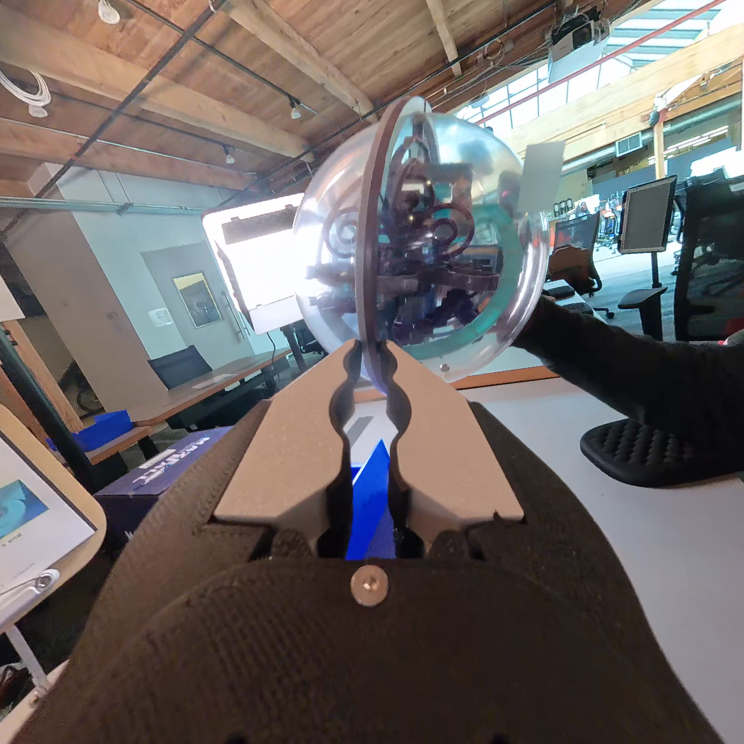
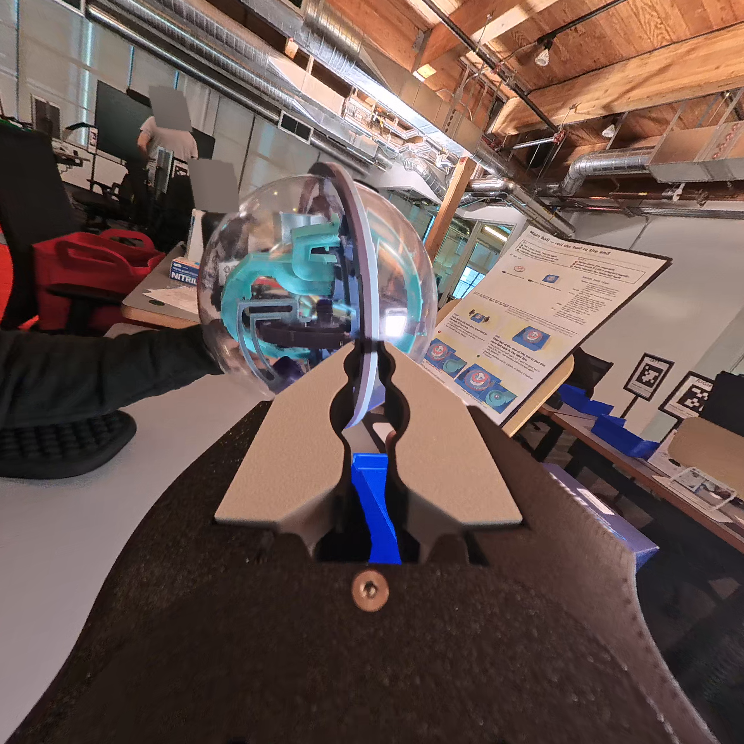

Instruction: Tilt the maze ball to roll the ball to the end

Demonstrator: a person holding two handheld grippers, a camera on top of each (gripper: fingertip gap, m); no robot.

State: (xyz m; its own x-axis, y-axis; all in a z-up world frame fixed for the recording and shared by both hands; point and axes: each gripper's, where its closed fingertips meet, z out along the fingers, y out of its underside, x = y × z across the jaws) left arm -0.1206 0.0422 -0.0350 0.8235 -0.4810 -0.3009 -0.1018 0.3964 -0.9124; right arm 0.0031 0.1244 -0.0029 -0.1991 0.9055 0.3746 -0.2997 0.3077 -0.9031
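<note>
We hold the maze ball (image 1: 420,245), a clear sphere with a dark equatorial rim and teal and dark track pieces inside, lifted clear of the white table (image 1: 604,543) at the centre of both wrist views. In the left wrist view, our left gripper (image 1: 369,347) is closed on the rim, its grey fingers (image 1: 306,422) pinching the thin flange at the sphere's lower edge; a black-sleeved arm (image 1: 628,370) reaches the ball from the right of the frame. In the right wrist view, our right gripper (image 2: 368,346) likewise clamps the rim of the ball (image 2: 318,290) at its lower edge, with the other arm's sleeve (image 2: 92,366) entering at left. A small steel ball (image 1: 444,367) appears low inside the shell. A blue piece (image 2: 374,507) shows between the fingers, and an instruction board (image 2: 539,318) stands at right.
</note>
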